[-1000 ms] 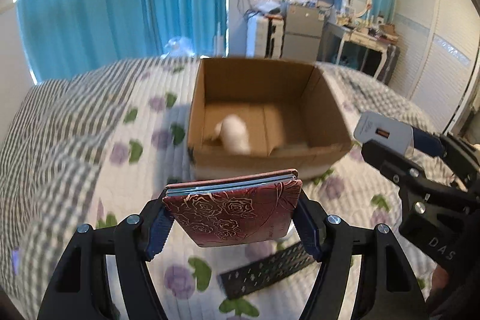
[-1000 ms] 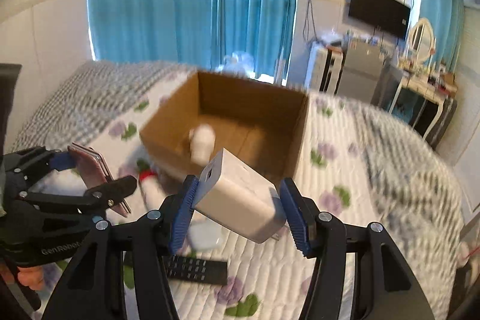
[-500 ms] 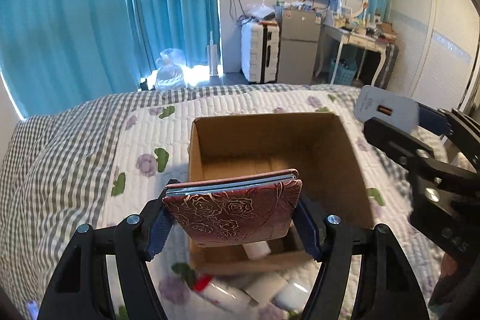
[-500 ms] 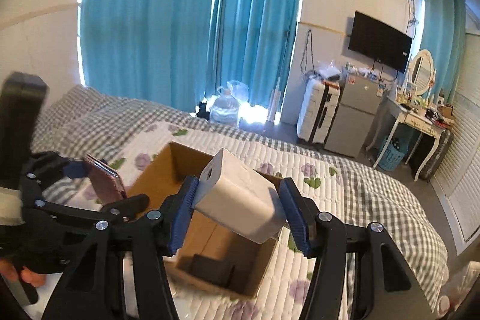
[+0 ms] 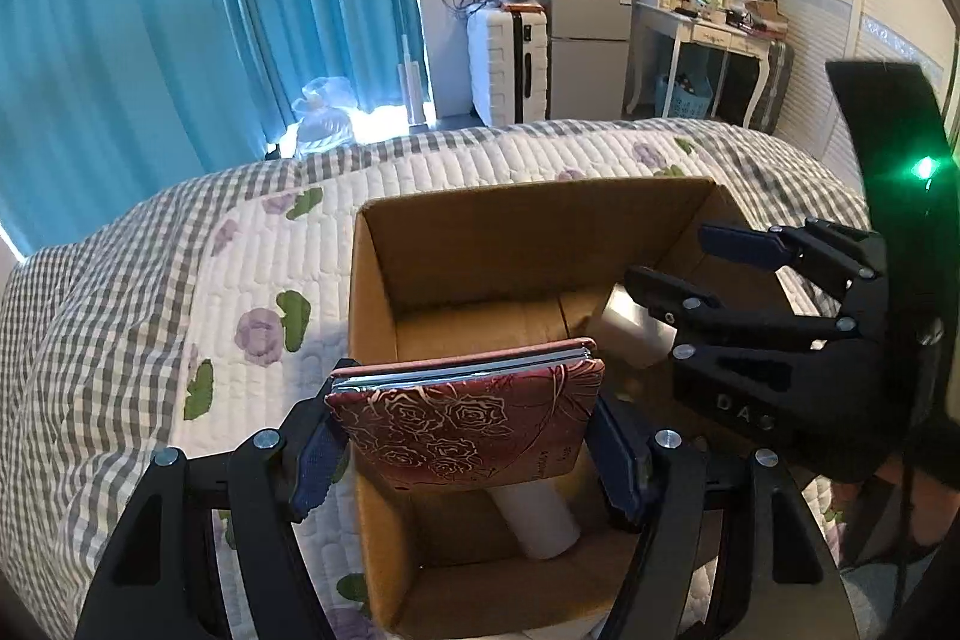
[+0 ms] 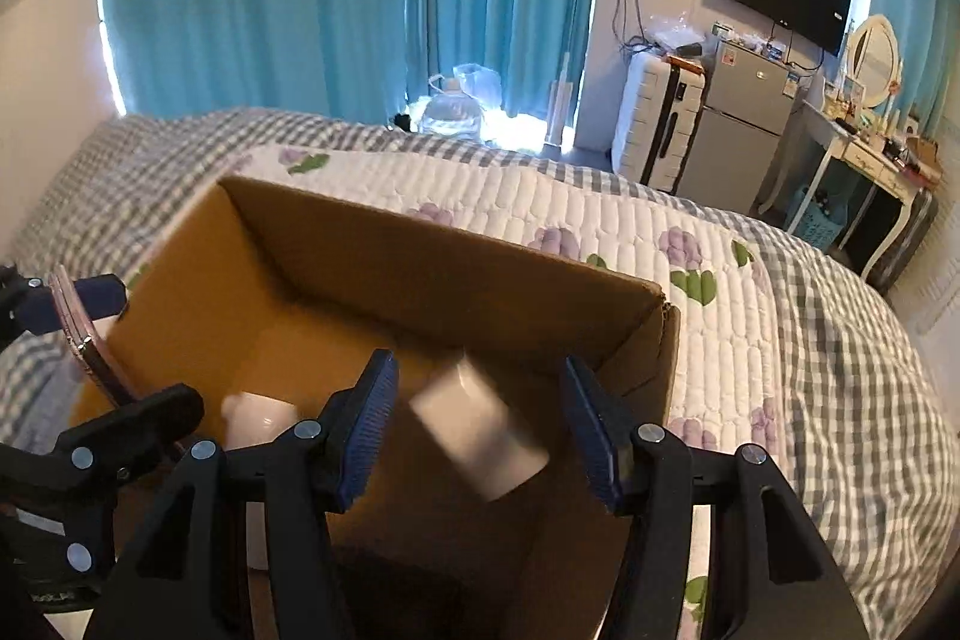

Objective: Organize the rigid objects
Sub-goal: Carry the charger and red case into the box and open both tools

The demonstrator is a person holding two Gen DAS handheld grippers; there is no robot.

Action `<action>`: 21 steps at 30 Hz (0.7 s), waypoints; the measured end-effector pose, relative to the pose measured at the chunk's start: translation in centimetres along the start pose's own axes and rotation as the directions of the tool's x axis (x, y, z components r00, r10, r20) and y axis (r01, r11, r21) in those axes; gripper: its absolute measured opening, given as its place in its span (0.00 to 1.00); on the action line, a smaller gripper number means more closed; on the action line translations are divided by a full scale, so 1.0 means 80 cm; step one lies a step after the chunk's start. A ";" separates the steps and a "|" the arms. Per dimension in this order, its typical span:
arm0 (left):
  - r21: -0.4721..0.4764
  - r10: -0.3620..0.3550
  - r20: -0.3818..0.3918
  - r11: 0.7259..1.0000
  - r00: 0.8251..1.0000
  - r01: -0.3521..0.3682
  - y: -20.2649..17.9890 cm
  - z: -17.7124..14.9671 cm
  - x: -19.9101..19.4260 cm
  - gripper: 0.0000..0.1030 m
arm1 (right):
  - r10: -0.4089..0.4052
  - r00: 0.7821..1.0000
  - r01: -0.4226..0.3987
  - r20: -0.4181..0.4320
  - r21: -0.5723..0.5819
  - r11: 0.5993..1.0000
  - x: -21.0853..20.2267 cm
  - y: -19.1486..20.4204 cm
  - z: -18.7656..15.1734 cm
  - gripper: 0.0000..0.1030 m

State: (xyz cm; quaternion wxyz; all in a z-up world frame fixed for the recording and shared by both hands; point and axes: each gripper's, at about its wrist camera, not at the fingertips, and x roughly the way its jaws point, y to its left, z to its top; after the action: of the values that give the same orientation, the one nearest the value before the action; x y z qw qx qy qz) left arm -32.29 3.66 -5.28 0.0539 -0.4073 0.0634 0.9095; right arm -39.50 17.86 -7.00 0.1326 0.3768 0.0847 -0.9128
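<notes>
We see a brown corrugated cardboard box (image 5: pixel 522 244), matt and slightly fibrous. Beside the box lies the bed's quilted cotton cover (image 5: pixel 252 280), soft and stitched in ridges. Above the box, a red embossed leatherette wallet (image 5: pixel 468 421) shows a faint sheen. In the box, the white plastic charger block (image 6: pixel 480 439) looks smooth. Both claws are matt black plastic.

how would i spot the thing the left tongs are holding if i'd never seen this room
Find the open cardboard box on the quilted bed. Above its near end, the left tongs grip a flat red case. Its embossed rose pattern sets it apart from the plain white items in the box.
</notes>
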 end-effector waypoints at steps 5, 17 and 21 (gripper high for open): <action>0.010 -0.017 -0.019 1.000 1.000 0.017 -0.006 0.006 0.003 0.70 | 0.012 0.999 -0.014 0.029 0.051 0.999 -0.025 -0.020 0.000 0.55; 0.044 -0.047 -0.158 0.998 0.986 0.055 -0.040 0.034 0.074 0.70 | -0.039 0.993 0.026 0.112 0.112 0.993 -0.088 -0.058 -0.015 0.63; 0.078 -0.007 -0.187 0.997 0.982 0.022 -0.051 0.029 0.083 0.83 | -0.041 0.993 0.029 0.107 0.112 0.993 -0.083 -0.063 -0.022 0.63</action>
State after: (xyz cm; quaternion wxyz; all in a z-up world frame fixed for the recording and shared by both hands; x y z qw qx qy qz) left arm -37.78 8.34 -9.01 0.0706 -0.4888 0.1014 0.8636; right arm -35.39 24.31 -3.24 0.0999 0.3315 0.0333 -0.9375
